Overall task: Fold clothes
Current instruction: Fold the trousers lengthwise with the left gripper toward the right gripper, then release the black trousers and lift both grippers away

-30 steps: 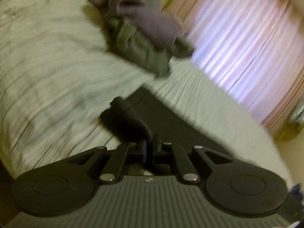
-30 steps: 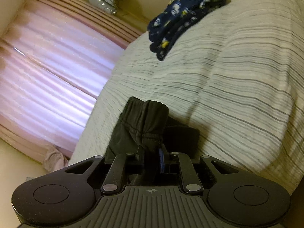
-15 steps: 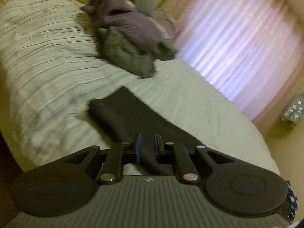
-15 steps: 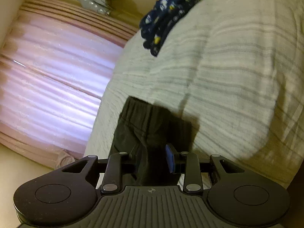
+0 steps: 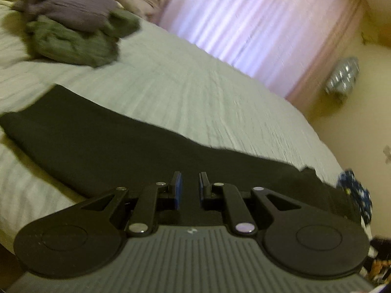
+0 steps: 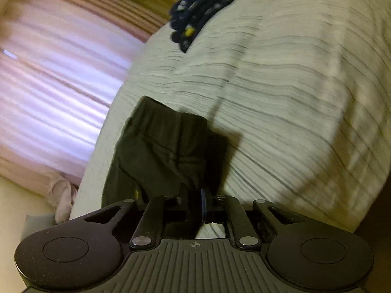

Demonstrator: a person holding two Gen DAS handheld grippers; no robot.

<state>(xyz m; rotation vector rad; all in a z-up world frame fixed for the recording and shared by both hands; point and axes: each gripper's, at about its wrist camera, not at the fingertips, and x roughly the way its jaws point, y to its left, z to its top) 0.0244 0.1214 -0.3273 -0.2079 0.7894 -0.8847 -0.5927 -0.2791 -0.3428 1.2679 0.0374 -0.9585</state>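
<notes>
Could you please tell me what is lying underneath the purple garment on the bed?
A crumpled green garment lies under the purple garment, poking out beside it on the striped bedspread. Anything deeper in the pile is covered.

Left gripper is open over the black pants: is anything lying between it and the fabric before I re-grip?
Nothing visible. The left gripper is open right over the black pants, with only bare dark fabric between its pads. The purple and green clothes pile lies well beyond, on the striped bedspread. The right gripper looks shut on the pants.

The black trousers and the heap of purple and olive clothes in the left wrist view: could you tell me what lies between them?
Only bare striped bedspread separates the black trousers from the purple and olive heap, shown in the left wrist view.
</notes>
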